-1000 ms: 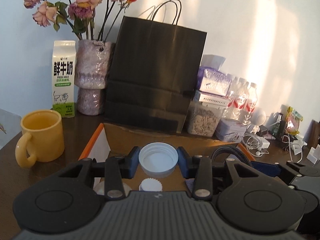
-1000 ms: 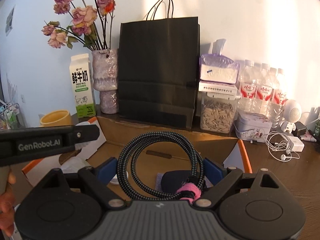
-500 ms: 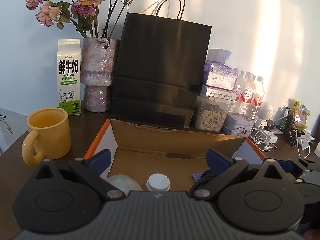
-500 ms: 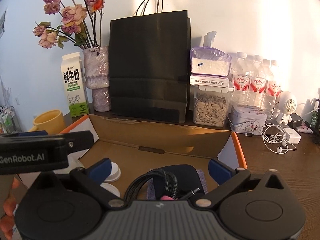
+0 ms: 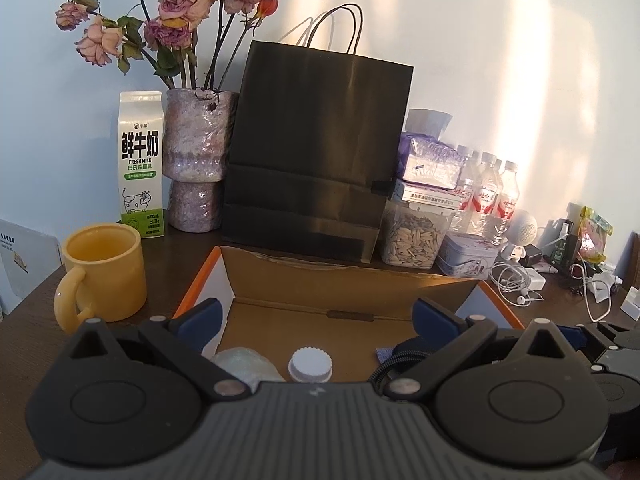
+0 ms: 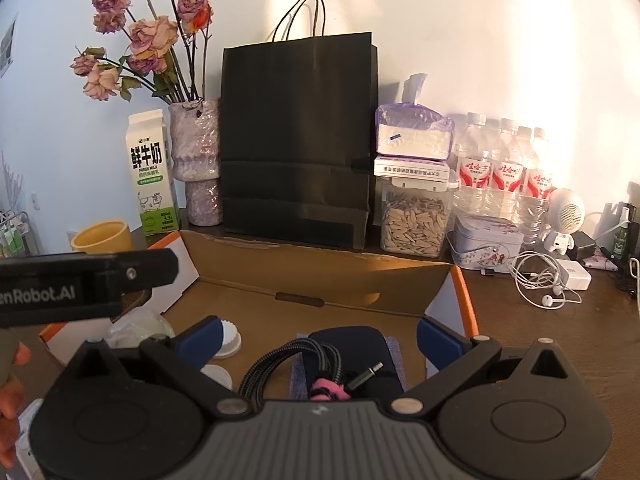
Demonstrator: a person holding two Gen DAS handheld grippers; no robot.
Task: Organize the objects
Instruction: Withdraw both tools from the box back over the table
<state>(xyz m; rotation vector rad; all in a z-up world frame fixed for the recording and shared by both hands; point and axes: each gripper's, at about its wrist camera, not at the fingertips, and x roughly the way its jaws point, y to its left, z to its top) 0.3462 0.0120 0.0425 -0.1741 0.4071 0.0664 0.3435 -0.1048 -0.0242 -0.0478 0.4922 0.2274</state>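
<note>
Open cardboard box [image 6: 320, 276], orange-edged flaps, in front of black paper bag [image 6: 298, 140]; inside: braided cable [image 6: 288, 364] with pink tie, white caps [image 6: 230, 340]. Left gripper [image 5: 316, 320] and right gripper [image 6: 316, 338]: jaws spread wide, nothing between. Milk carton [image 5: 140, 164] left of bag reads "FRESH MILK".

The cardboard box [image 5: 344, 280] stands open-topped; the black paper bag [image 5: 316, 152] walls its far side, yellow mug [image 5: 104, 272] crowds left.

Left hand-held gripper [image 5: 316, 320] released white lid, right hand-held gripper [image 6: 316, 338] dropped braided cable [image 6: 288, 364] into box [image 6: 320, 276]
</note>
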